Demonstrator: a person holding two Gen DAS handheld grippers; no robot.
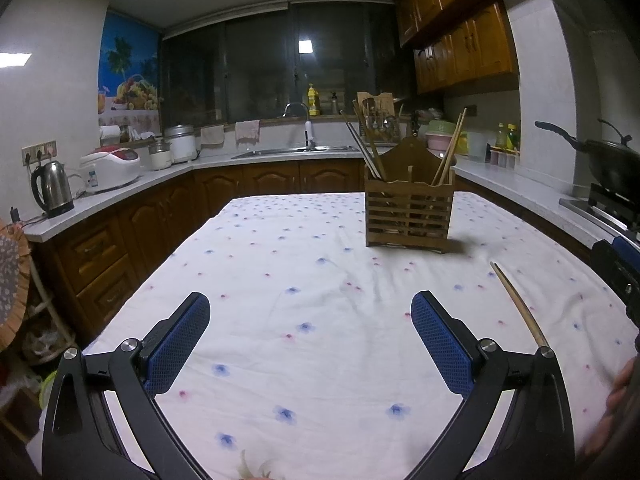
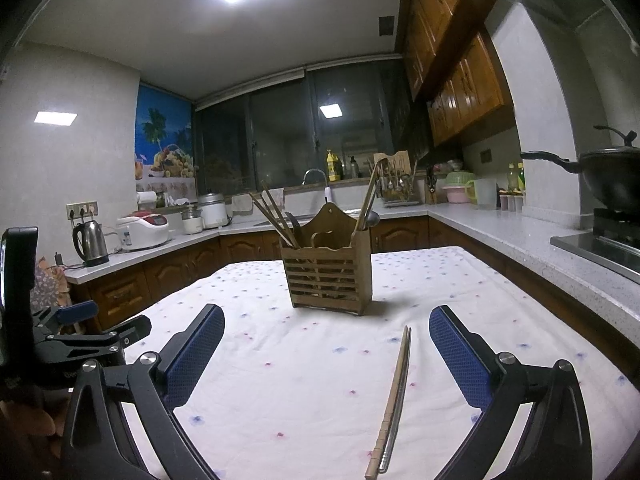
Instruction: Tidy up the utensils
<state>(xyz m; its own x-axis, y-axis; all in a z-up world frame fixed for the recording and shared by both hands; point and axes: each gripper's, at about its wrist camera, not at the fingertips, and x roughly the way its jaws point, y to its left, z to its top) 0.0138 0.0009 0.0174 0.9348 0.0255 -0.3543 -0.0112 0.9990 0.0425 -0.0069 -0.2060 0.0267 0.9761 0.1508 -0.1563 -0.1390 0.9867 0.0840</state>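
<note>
**A:** A kitchen at night: both hand-held grippers hover over a cloth-covered surface (image 2: 280, 380). The right hand-held gripper (image 2: 326, 344) has its blue pads spread wide and grips nothing. The left hand-held gripper (image 1: 310, 332) is just as wide open and equally empty.

**B:** And the utensils?

**A:** A pair of chopsticks (image 2: 394, 396), one wooden and one that looks like metal, lies flat on the cloth between the right gripper's fingers, closer to the right-hand pad. The wooden holder (image 2: 326, 276) stands upright farther back, well apart from the pair, with other chopsticks already leaning in its two compartments.

**B:** Which way do they run?

**A:** Their long axis runs away from the right camera, nearly straight toward the holder and tilted slightly right. The slim tips point at the holder and the thicker ends sit near the gripper. In the left view they appear as one thin stick (image 1: 518, 304) off to the right.

**B:** What could spoil the pickup?

**A:** Probably three things. The sticks are thin and lie flat, so closing pads may roll them apart and catch only one. The soft cloth may bunch up under a low approach. A grip near one end could also let the pair swing and miss the holder's narrow opening.
</note>
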